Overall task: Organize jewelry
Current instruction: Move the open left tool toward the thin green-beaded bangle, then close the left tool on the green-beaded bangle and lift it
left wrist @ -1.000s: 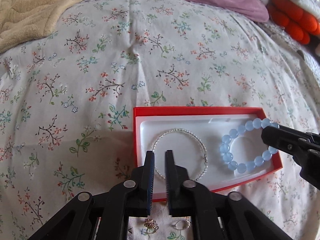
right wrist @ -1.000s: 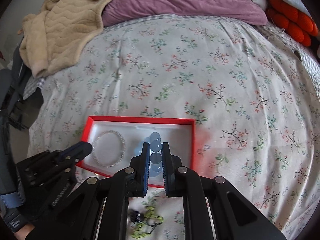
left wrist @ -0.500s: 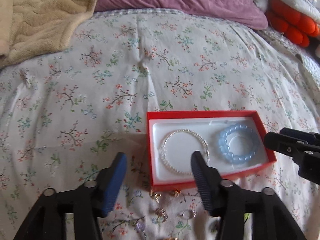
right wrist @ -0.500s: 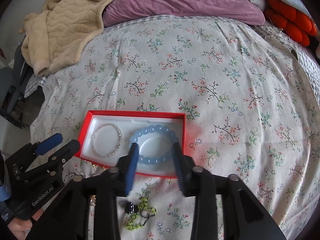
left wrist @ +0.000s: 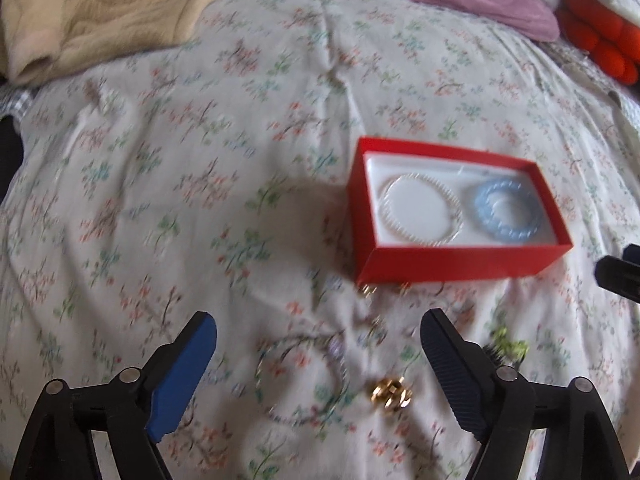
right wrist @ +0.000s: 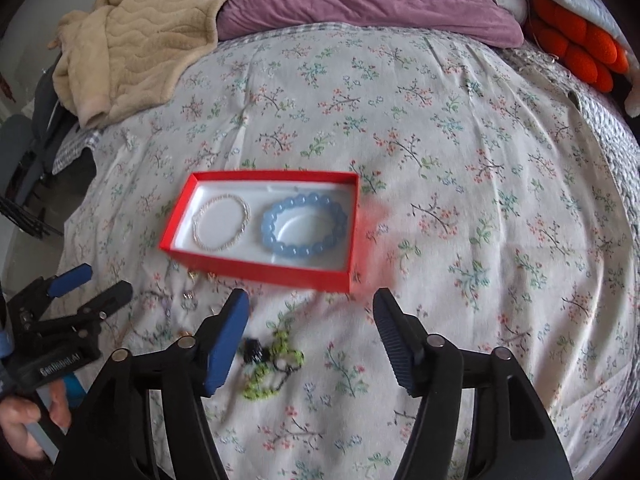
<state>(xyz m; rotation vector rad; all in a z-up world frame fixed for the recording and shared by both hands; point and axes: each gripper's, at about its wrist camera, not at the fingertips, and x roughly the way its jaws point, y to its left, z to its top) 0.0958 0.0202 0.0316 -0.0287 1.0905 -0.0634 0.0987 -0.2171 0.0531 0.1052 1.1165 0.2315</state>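
My left gripper [left wrist: 318,330] is spread wide and holds nothing, hovering over the floral bedspread [left wrist: 200,184]. Between its fingers I see a thin beaded necklace [left wrist: 300,376] looped on the cloth, with a gold ring [left wrist: 391,394] just beside it. My right gripper [right wrist: 310,304] is released too, carrying nothing, above a green and black trinket [right wrist: 270,360] lying on the bedspread. Beyond both sits the red box [right wrist: 256,268], its white lining holding a silver bracelet [right wrist: 222,222] on the left and a blue bead bracelet [right wrist: 304,224] on the right, apart from each other. Farther back lie a beige blanket [right wrist: 148,36] and a purple pillow [right wrist: 360,0].
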